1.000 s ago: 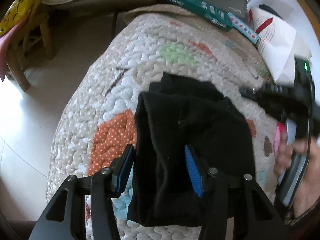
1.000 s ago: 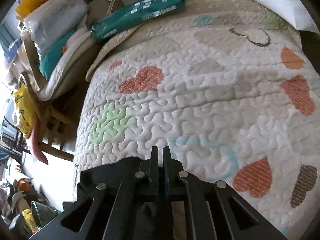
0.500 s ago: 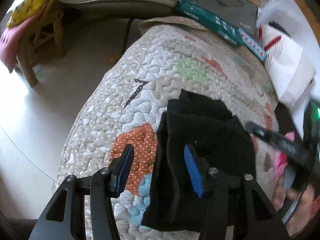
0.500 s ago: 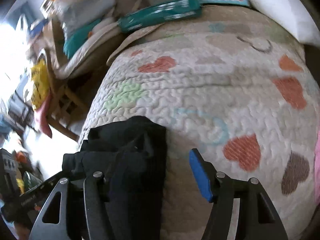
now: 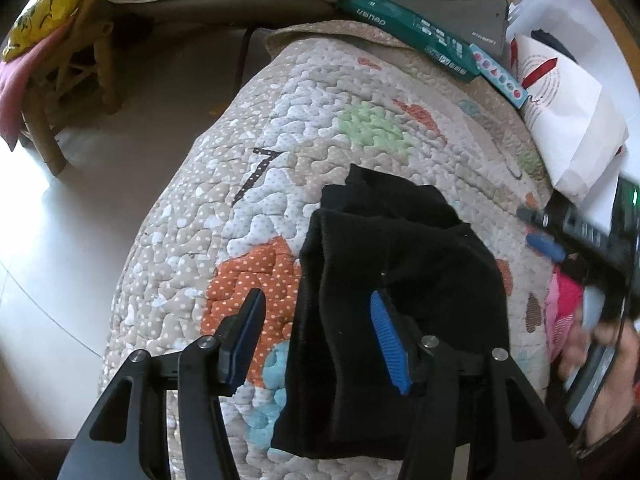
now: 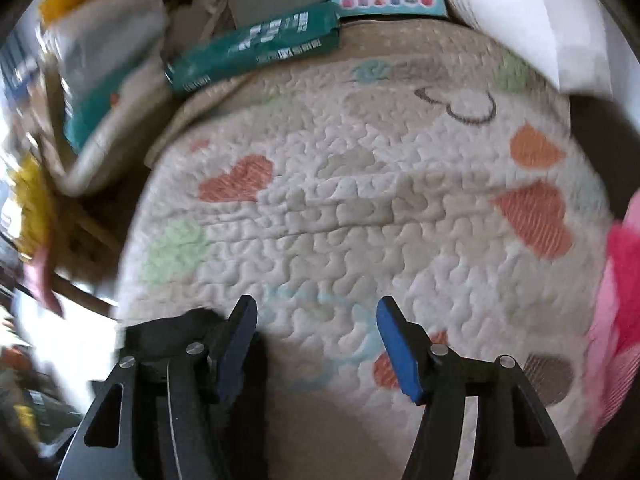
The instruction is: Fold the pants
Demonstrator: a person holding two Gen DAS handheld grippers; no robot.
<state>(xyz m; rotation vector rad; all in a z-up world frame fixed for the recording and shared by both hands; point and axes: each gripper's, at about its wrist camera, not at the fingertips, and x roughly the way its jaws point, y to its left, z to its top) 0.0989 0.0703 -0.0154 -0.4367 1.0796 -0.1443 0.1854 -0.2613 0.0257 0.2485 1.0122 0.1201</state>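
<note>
We are holding the left hand-held gripper (image 5: 316, 340) with its jaws spread wide and nothing between the pads except the near left edge of the folded black pants (image 5: 400, 304), which are lying in a compact bundle on the quilted cover (image 5: 304, 120), toward 6 o'clock in the left wrist view. The blue-padded finger at 5 o'clock is sitting over the black fabric, while the other finger at 7 o'clock is hovering over an orange dotted patch. At 3 o'clock in that view we are seeing the right hand-held gripper (image 6: 316, 340), blurred, off the bundle's right side. In its own view its jaws are gaping too, gripping nothing, over bare quilt, with the pants showing only as a dark lump at 8 o'clock behind its left finger. A teal box (image 6: 256, 48) is lying along the cover's far edge at 11 o'clock, and pink cloth (image 6: 616, 320) is showing at 3 o'clock.
</note>
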